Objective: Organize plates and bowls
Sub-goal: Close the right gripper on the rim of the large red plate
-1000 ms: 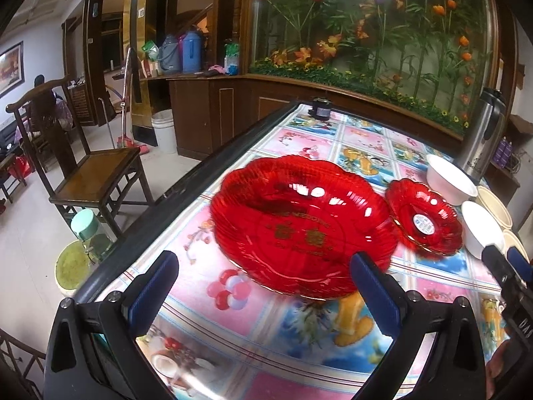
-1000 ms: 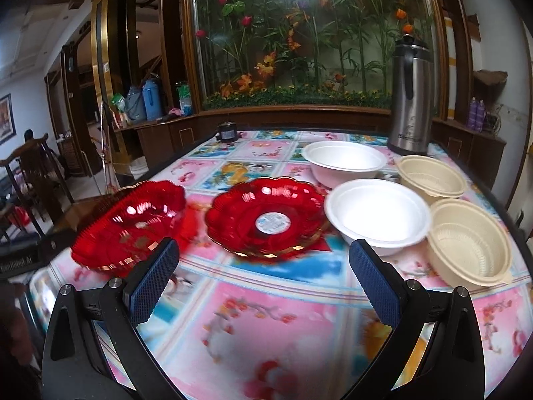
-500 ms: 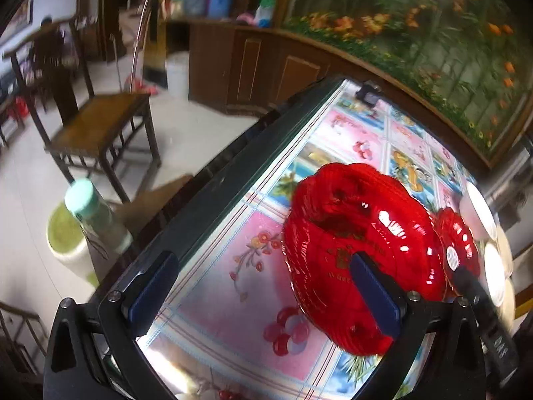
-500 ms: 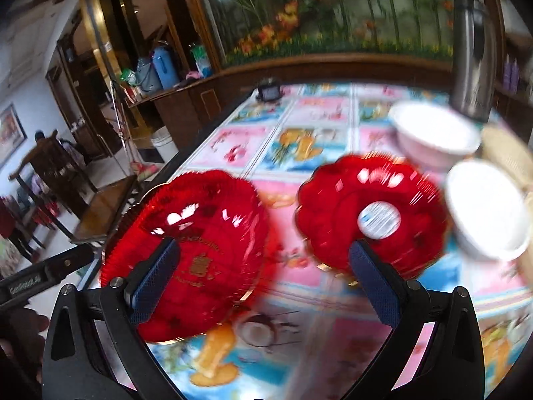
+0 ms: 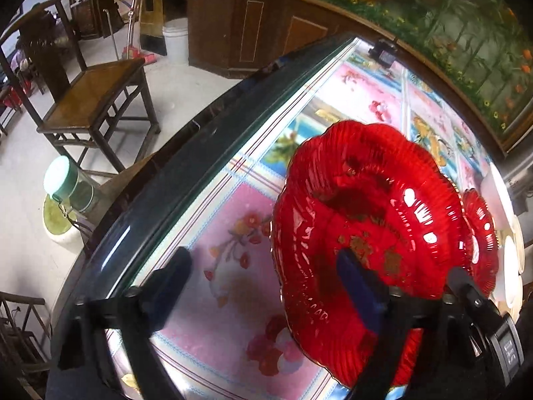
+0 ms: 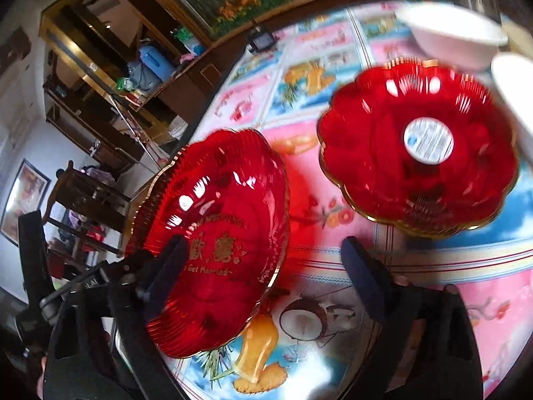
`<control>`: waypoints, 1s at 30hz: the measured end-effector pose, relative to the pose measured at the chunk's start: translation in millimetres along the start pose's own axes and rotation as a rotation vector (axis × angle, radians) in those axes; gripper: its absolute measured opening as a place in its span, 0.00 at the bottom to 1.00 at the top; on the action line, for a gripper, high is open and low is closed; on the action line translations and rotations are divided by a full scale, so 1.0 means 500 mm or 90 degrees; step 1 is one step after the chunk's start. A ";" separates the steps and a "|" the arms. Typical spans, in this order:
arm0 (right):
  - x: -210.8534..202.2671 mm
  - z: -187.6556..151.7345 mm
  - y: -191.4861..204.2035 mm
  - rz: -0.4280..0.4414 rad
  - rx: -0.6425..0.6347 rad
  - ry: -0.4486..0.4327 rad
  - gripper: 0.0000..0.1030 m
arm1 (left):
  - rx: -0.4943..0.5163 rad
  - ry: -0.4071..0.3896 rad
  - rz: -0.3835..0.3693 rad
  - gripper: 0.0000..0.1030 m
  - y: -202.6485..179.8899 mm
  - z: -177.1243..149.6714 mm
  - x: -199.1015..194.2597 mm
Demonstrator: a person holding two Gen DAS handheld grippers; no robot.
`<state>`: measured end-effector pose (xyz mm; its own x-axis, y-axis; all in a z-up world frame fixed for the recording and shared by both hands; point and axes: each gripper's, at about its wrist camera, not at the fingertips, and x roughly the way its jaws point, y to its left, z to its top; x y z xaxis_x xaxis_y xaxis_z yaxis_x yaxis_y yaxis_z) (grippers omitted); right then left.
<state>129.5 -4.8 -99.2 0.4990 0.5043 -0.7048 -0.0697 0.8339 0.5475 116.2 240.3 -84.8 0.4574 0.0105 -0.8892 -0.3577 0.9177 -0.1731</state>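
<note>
Large red plate [image 6: 213, 233] sits near the table [image 5: 233, 286] edge, gold lettering in its centre, scalloped rim. In the left wrist view the same plate [image 5: 363, 220] fills the right half of the frame. Small red plate [image 6: 419, 146] lies to its right, apart from it, white round label in the middle; in the left wrist view only its rim [image 5: 483, 230] shows past the large plate.

Left gripper [image 5: 266, 286]: fingers spread wide, holding nothing. Its right finger [image 5: 356, 286] overlaps the large plate's near side; contact can't be judged. Its left finger is over bare tablecloth.

Right gripper [image 6: 266, 266]: fingers also spread wide, nothing held. Left finger [image 6: 166, 266] overlaps the large plate's near-left part; right finger is over the cloth between the two plates.

White bowl [image 6: 453, 33] beyond the small plate; another white rim [image 6: 513, 90] cut off at the right edge, blurred. Wooden chair [image 5: 90, 93] and a lidded jar [image 5: 66, 183] on the floor off the table's left side.
</note>
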 end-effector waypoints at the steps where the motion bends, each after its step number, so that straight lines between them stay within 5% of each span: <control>1: -0.001 0.002 0.000 0.000 -0.002 -0.007 0.72 | -0.002 0.002 0.004 0.68 0.002 -0.002 0.004; 3: 0.007 0.004 -0.001 0.000 -0.007 -0.006 0.58 | 0.005 -0.004 0.024 0.58 0.001 -0.005 0.006; 5: 0.020 0.002 0.002 -0.001 -0.018 0.003 0.25 | 0.014 -0.018 0.027 0.51 -0.002 -0.009 0.003; 6: 0.024 -0.001 0.002 -0.007 -0.024 0.004 0.18 | 0.016 -0.023 0.018 0.48 -0.003 -0.011 0.001; 11: 0.022 -0.004 0.013 -0.015 -0.062 -0.009 0.15 | 0.035 -0.030 -0.007 0.15 -0.021 -0.020 -0.007; 24: 0.002 -0.045 0.068 0.026 -0.150 -0.011 0.15 | 0.043 -0.076 0.050 0.15 0.024 -0.077 -0.100; 30: 0.017 -0.071 0.085 0.008 -0.169 0.017 0.15 | 0.049 -0.036 0.072 0.18 0.038 -0.092 -0.079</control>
<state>100.1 42.9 -97.9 0.4743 0.5177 -0.7121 -0.3019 0.8554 0.4208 53.8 238.9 -72.5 0.4640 0.1360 -0.8753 -0.3469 0.9371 -0.0382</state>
